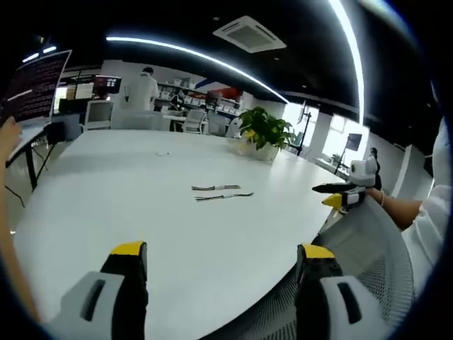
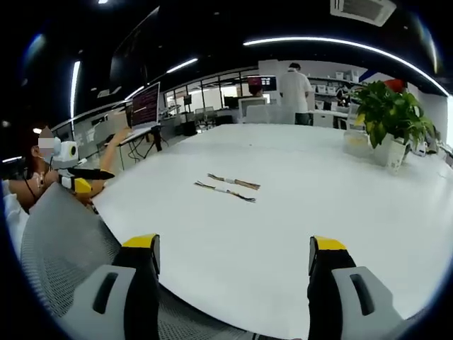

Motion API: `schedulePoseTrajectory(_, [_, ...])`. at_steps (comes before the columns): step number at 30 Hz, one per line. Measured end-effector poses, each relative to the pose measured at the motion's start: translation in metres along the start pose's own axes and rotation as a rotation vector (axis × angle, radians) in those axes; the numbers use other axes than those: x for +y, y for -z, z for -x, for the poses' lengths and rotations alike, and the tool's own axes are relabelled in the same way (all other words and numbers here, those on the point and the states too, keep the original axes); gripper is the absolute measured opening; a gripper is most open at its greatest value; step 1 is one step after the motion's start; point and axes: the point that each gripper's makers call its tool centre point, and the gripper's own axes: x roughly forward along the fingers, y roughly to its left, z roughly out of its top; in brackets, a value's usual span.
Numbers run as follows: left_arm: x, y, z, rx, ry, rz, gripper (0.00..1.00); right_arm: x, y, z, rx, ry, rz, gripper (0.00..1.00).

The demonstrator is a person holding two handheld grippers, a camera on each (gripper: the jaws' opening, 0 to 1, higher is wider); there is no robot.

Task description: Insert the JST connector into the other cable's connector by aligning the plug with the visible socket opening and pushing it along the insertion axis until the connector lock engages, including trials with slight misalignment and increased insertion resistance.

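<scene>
I've got my left gripper (image 1: 221, 258) and right gripper (image 2: 233, 251) both held with jaws spread wide and nothing between them, poised over the near edge of the white table (image 1: 141, 205), a mesh chair back (image 2: 60, 237) just beside that edge. Further in, toward the table's middle, the two cables (image 2: 228, 187) lie side by side, close but apart, connectors unjoined. Beyond them a potted plant (image 2: 388, 117) stands at the far edge, a person in white (image 2: 294, 86) past it.
</scene>
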Motion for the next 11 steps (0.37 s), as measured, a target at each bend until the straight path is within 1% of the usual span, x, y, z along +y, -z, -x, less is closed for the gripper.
schedulePoseTrajectory(4, [-0.0008,0.0027,-0.0007,0.017,0.003,-0.009,0.86,-0.0002,0.0008,-0.0002,0.002,0.000,-0.011,0.84])
schedulePoseTrajectory(11, [-0.0001,0.0029,-0.0009,0.017,0.002,0.001,0.85,-0.0010,0.0011,-0.0005,-0.002,-0.002,-0.037,0.84])
